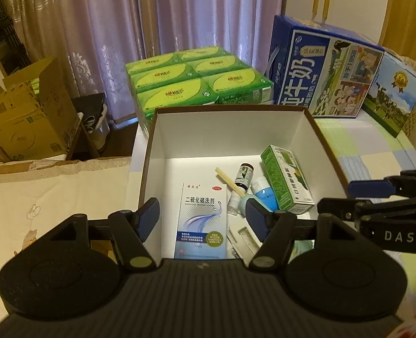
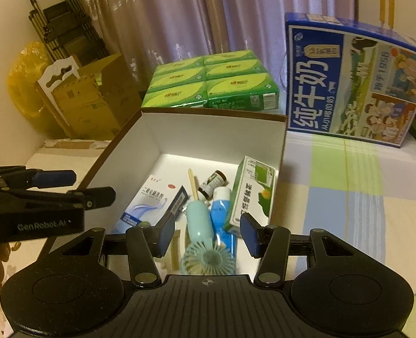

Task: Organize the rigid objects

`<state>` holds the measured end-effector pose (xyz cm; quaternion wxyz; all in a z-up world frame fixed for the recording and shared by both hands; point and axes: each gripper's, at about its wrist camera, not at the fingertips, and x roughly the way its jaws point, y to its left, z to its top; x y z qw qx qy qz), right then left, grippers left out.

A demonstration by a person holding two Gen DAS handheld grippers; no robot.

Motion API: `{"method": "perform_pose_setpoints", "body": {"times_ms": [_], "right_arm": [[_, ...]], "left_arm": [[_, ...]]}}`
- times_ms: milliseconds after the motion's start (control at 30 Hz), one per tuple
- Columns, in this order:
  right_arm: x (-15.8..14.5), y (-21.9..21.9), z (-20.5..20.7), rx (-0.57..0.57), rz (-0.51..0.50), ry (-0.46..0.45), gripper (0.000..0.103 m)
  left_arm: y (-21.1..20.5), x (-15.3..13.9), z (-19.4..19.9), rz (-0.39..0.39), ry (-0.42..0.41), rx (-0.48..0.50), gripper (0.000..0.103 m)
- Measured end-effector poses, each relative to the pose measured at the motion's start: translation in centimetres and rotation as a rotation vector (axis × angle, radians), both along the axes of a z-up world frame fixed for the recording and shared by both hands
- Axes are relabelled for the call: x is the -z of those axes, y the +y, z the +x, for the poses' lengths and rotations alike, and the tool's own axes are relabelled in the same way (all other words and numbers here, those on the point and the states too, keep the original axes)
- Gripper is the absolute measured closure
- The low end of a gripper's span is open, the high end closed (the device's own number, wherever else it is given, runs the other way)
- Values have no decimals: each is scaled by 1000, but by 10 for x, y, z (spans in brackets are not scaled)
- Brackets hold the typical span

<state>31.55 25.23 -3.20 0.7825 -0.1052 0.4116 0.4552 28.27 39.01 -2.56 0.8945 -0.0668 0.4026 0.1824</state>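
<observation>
The left gripper [image 1: 202, 217] hangs open and empty over a white box [image 1: 230, 132]. Inside lie a blue carton [image 1: 200, 219], green carton [image 1: 286, 178], dark vial [image 1: 244, 175] and stick [image 1: 229, 179].

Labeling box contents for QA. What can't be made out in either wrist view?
- White flat item, left wrist view: partly behind the left gripper; identity unclear.
- Mint handheld fan, right wrist view: head cut off by the right gripper body.
- Small print on green carton: too small.
- White box near wall: hidden in both.
</observation>
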Motion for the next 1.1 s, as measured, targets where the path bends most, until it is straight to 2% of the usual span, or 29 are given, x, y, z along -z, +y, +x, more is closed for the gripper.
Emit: {"method": "perform_pose_setpoints", "body": {"times_ms": [233, 367, 533, 733, 900, 1100], "right_arm": [[-8, -40, -20, 3, 21, 9, 53], [-12, -63, -35, -13, 20, 6, 53], [-18, -95, -53, -26, 12, -25, 53], [-22, -140, -64, -29, 26, -14, 52], [-27, -183, -65, -11, 69, 20, 52], [-33, -230, -69, 9, 80, 16, 51]], "left_arm": [[-31, -16, -34, 3, -40, -10, 38], [-53, -23, -53, 6, -50, -14, 27], [-82, -30, -77, -4, -72, -19, 27], [-121, -36, -102, 7, -92, -19, 26], [-157, -37, -117, -13, -105, 7, 26], [-203, -35, -129, -33, -104, 26, 26]]}}
